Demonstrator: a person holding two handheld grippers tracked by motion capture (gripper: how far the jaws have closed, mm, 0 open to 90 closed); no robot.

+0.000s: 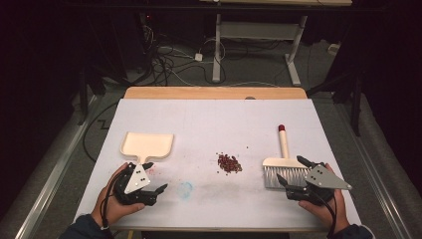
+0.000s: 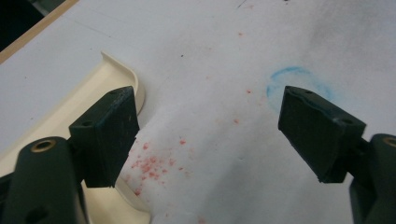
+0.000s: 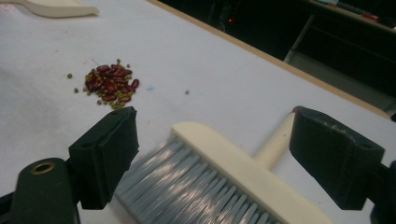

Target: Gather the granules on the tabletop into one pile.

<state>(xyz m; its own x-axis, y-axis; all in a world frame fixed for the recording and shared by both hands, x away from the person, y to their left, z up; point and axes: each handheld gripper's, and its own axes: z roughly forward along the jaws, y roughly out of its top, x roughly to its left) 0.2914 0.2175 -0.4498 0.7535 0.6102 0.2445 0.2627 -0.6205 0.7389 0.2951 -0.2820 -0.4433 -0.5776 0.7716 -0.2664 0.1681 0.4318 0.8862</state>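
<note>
The right gripper, at the lower right of the high view, has its jaws released and wide, straddling the bristle end of the brush, which lies flat on the white surface with its handle pointing toward the top of the frame. The left gripper, lower left, is likewise released, its jaws empty just below the handle of the cream dustpan. For a sound pick-up, the right jaws would do better to close across the brush's stiff cream back or handle than on the soft bristles, since the pile of beans at centre will need a firm sweep toward the dustpan.
</note>
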